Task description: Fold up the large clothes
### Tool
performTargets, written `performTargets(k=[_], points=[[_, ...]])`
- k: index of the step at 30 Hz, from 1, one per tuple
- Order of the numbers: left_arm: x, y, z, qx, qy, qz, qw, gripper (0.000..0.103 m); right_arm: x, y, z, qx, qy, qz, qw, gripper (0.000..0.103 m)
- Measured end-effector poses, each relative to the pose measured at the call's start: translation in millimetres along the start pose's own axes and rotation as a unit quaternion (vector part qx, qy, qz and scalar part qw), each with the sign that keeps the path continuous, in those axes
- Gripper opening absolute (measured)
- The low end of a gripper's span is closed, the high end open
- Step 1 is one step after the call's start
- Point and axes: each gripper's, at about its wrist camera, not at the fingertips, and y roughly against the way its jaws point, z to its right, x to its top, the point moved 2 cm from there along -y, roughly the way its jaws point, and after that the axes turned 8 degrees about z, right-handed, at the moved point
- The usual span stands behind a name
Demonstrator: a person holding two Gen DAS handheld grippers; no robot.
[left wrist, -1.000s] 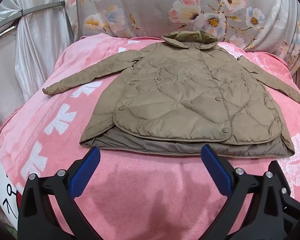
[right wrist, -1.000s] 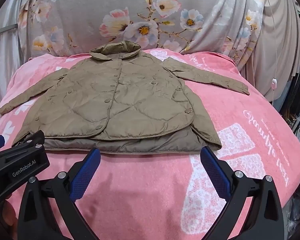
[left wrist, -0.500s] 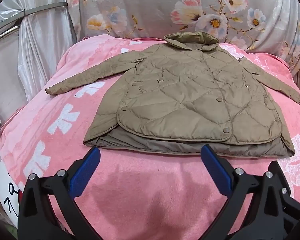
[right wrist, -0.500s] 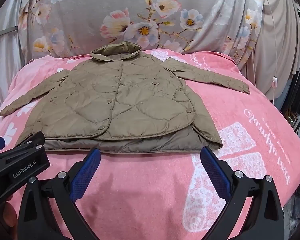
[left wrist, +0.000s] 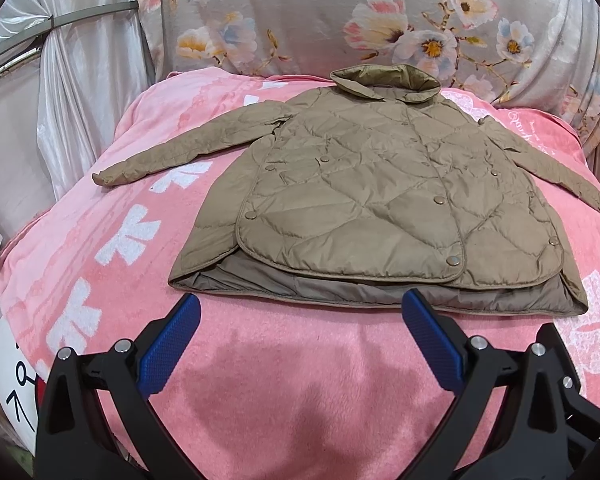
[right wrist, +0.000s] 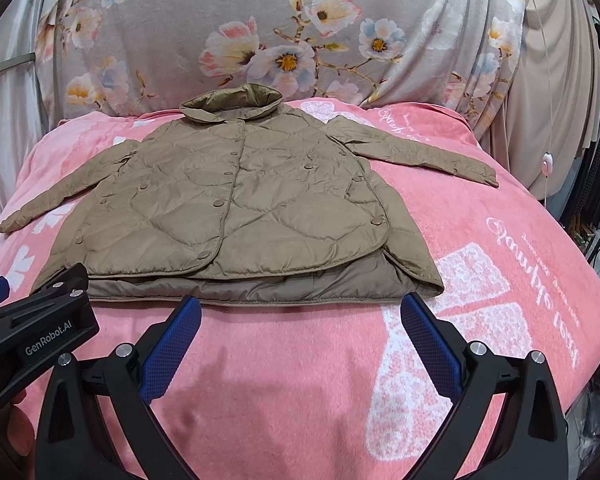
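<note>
Evidently nothing is folded yet: the jacket (left wrist: 384, 200) is laid flat mid-frame (sleeves out) on the blanket (left wrist: 280, 380), both grippers (left wrist: 300, 344) (right wrist: 300, 344) spread wide, nothing gripped.

This looks like a home bedroom. A soft pink fleece blanket with white printed motifs and script lettering (left wrist: 260, 380) covers a rounded, bed-like surface. Behind it hangs a grey fabric drape printed with large pink and white flowers (right wrist: 284, 32). To one side fall shiny silver-white satin curtains (left wrist: 72, 92), and plain beige curtains (right wrist: 548, 92) hang on the other, with a thin cord carrying a small white switch (right wrist: 546, 166).
</note>
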Motion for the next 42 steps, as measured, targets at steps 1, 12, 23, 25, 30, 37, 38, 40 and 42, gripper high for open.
performTargets(k=[1, 12, 23, 25, 30, 37, 38, 40, 42], points=[[-0.1, 0.6, -0.4, 0.0, 0.0, 0.0, 1.0, 0.098, -0.1, 0.4, -0.1, 0.0, 0.0, 0.0, 1.0, 0.098], [-0.4, 0.0, -0.5, -0.001, 0.001, 0.0, 1.0, 0.098, -0.7, 0.1, 0.0, 0.0, -0.001, 0.0, 1.0, 0.098], [-0.2, 0.8, -1.5, -0.001, 0.001, -0.001, 1.0, 0.098, -1.6, 1.4, -0.3, 0.0, -0.001, 0.0, 1.0, 0.098], [-0.1, 0.6, -1.6, -0.001, 0.002, -0.001, 1.0, 0.098, -1.4, 0.1, -0.4, 0.0, -0.001, 0.0, 1.0, 0.098], [0.0, 0.9, -1.9, -0.001, 0.002, -0.001, 1.0, 0.097, -1.3, 0.6, -0.3, 0.0, -0.002, -0.001, 1.0, 0.098], [-0.2, 2.1, 0.6, -0.015, 0.001, -0.004, 0.9999, 0.098, -3.4, 0.5, -5.5, 0.008, 0.008, -0.004, 1.0, 0.098], [-0.6, 3.1, 1.3, -0.017, -0.002, -0.003, 0.9998, 0.098, -5.0, 1.6, -8.9, 0.01, 0.013, -0.003, 1.0, 0.098], [-2.5, 6.3, 6.2, -0.011, -0.015, 0.002, 0.9998, 0.098, -6.9, 3.5, -13.5, 0.008, 0.022, 0.002, 1.0, 0.098], [-2.8, 4.8, 2.5, -0.015, -0.008, -0.001, 0.9999, 0.098, -8.5, 2.5, -18.0, 0.009, 0.03, 0.004, 1.0, 0.098]])
